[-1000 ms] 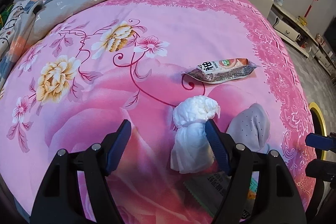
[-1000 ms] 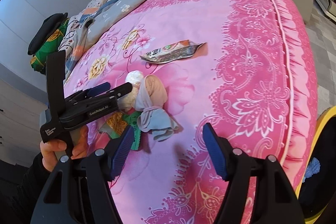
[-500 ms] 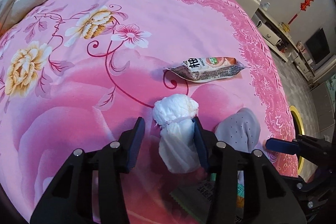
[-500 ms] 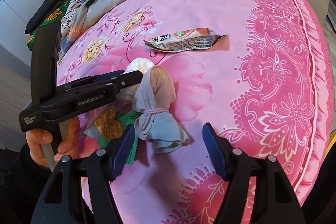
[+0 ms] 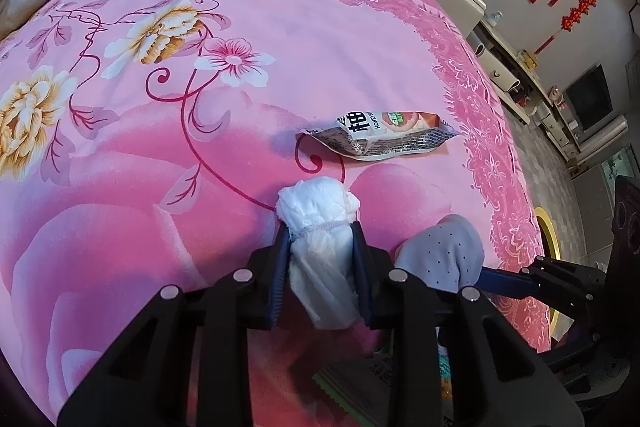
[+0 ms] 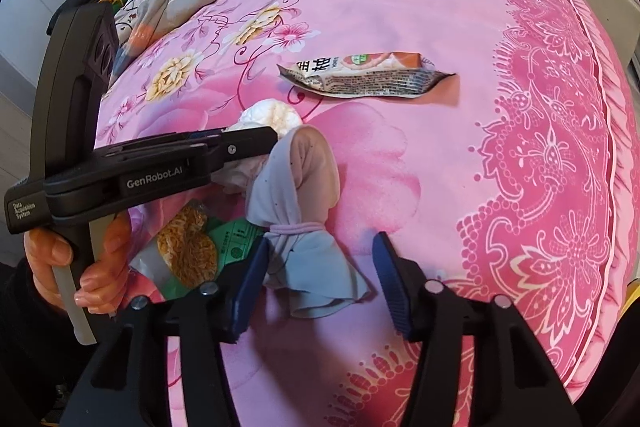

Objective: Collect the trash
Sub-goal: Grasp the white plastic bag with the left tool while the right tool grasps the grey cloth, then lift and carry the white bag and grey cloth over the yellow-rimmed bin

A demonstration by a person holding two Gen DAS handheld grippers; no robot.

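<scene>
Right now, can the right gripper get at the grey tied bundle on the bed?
Probably yes. The right gripper is open astride the grey bundle, nothing over it; the left gripper, shut on the white bundle, sits just beside it.

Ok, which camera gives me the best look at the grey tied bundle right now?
The right wrist view: the grey tied bundle lies whole between the right gripper's jaws, which have just been closing but do not yet pinch it. The left wrist view shows only its rounded top, beside the white bundle clamped in the left gripper.
</scene>
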